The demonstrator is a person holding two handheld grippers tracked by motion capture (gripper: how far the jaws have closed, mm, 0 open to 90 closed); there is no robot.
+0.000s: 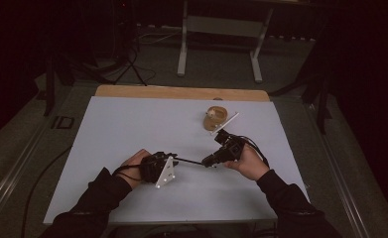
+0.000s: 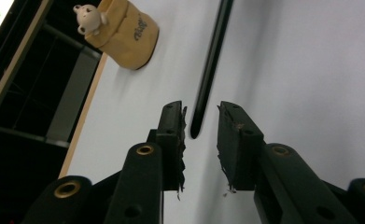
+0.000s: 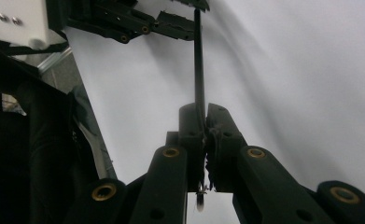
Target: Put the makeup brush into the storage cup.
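A thin black pen hangs just above the white table sheet, level between my two grippers. My right gripper is shut on one end of it; in the right gripper view the pen runs straight out from the shut right gripper toward the left gripper. My left gripper is open. In the left gripper view the pen's rounded tip lies between the jaws of the left gripper, apart from both pads.
A small yellow pouch with a white bear figure lies at the back right of the sheet, a white stick beside it. A wooden table edge borders the back. A grey desk frame stands beyond on the floor.
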